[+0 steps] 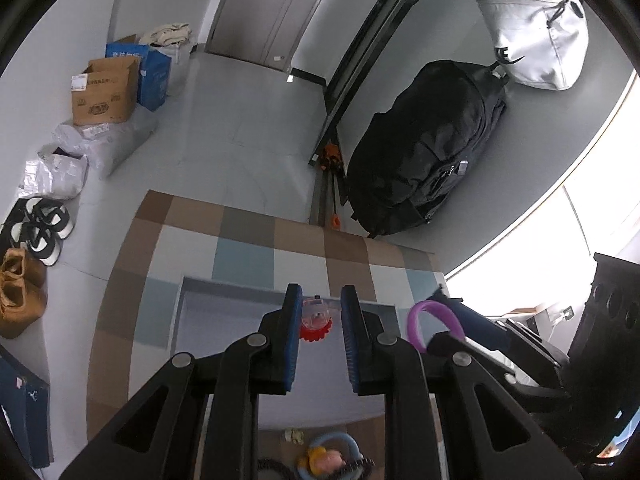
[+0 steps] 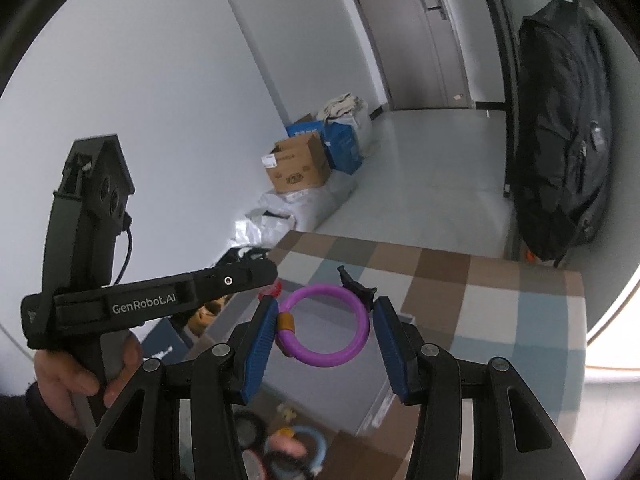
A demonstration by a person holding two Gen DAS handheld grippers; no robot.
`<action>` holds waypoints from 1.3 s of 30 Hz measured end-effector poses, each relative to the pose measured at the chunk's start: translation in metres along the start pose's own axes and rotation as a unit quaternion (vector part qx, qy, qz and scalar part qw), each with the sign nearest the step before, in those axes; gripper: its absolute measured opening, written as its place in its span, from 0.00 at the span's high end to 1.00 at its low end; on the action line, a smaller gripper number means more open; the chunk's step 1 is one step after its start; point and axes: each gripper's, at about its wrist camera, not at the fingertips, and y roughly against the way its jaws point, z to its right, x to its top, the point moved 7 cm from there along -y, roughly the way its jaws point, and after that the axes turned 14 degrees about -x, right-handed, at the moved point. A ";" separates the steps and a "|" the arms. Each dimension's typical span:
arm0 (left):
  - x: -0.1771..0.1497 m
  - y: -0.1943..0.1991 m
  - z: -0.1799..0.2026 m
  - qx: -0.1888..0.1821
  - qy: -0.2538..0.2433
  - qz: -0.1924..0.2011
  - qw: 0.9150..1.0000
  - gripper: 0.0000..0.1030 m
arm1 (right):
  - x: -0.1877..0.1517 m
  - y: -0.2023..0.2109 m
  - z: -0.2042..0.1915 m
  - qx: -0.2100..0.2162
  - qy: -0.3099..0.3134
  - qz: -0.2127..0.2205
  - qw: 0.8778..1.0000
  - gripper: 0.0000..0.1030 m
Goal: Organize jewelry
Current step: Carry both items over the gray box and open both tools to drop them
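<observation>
My right gripper [image 2: 325,308] is shut on a purple bracelet [image 2: 325,326] with a gold bead, held above the table; the ring also shows in the left wrist view [image 1: 434,322]. My left gripper [image 1: 320,300] holds a small clear and red hair clip [image 1: 315,320] between its blue pads. Both are over a grey open box [image 1: 224,304] on the checked tablecloth [image 1: 248,240]. The left gripper's body also shows in the right wrist view [image 2: 160,300]. Below lie a light blue bracelet [image 2: 316,446], a dark beaded one [image 2: 250,428] and a pink and yellow piece [image 1: 324,460].
A black backpack [image 1: 424,148] and a grey bag [image 1: 532,32] hang on the wall beyond the table. Cardboard boxes [image 1: 106,92], plastic bags and shoes [image 1: 44,228] lie on the floor to the left. A dark speaker-like unit [image 1: 612,312] stands right.
</observation>
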 end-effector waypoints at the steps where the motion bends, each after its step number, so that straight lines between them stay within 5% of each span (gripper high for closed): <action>1: 0.001 -0.001 -0.001 -0.002 0.002 -0.001 1.000 0.86 | -0.001 -0.004 0.000 0.001 0.001 -0.002 1.000 0.53; 19: 0.003 -0.021 -0.019 -0.020 0.041 -0.030 0.999 0.85 | -0.015 -0.037 -0.002 -0.012 0.027 -0.034 0.999 0.47; 24: 0.007 -0.016 -0.021 -0.045 0.061 -0.010 0.997 0.45 | -0.012 -0.031 0.001 -0.007 0.023 -0.026 0.999 0.31; 32: 0.007 -0.004 -0.017 -0.050 0.057 0.001 0.997 0.41 | -0.008 -0.017 0.009 -0.013 0.008 -0.003 1.000 0.17; 39: 0.002 0.017 -0.022 0.019 0.048 0.036 0.998 0.33 | -0.011 -0.001 0.017 -0.021 -0.015 0.018 1.000 0.01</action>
